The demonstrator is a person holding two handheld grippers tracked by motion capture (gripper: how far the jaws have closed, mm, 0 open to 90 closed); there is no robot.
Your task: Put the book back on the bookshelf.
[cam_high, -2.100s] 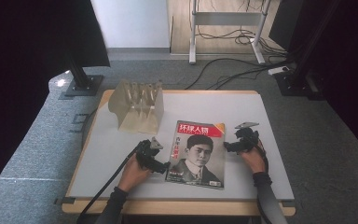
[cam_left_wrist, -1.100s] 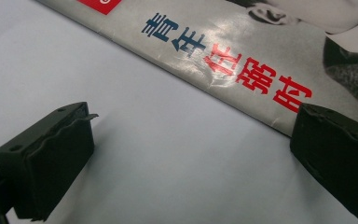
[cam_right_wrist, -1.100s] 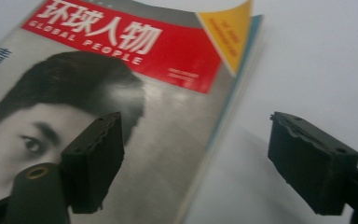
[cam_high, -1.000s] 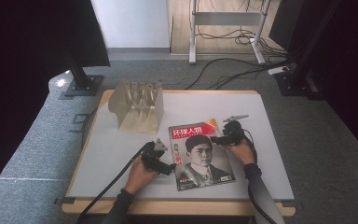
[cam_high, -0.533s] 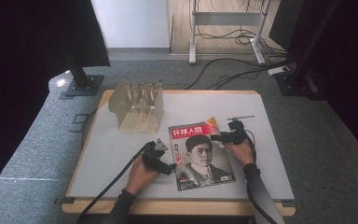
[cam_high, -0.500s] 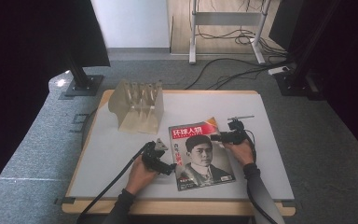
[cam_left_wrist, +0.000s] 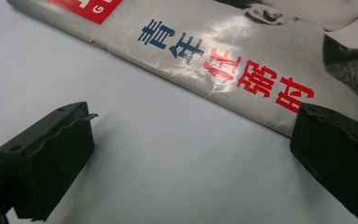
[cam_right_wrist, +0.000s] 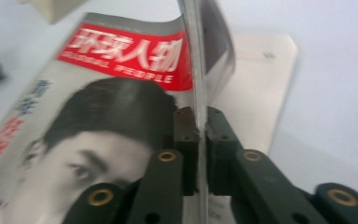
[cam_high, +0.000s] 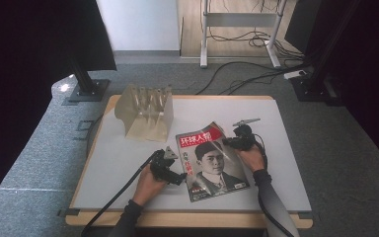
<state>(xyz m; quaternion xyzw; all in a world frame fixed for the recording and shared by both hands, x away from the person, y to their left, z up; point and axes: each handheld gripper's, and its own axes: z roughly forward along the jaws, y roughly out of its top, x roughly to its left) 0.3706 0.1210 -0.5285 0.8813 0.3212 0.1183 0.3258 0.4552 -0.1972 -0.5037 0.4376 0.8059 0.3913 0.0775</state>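
Observation:
A magazine (cam_high: 211,160) with a red title band and a portrait cover lies on the white table (cam_high: 123,168), slightly turned. My right gripper (cam_high: 229,143) is shut on the magazine's right cover edge (cam_right_wrist: 196,65), lifting it so the cover curls up off the pages below. In the right gripper view its jaws pinch the thin cover edge on. My left gripper (cam_high: 180,177) rests at the magazine's left edge (cam_left_wrist: 205,91), open. The left gripper view shows one black jaw on bare table and the other over the magazine's edge.
A beige slotted rack (cam_high: 145,112) stands at the back left of the table. Black cables trail from both grippers toward the front edge. Stand bases and cables lie on the grey floor beyond the table.
The magazine has been slid left and turned slightly. My right gripper moved in onto its right edge and closed on the cover, raising it. The left gripper shifted a little toward the front.

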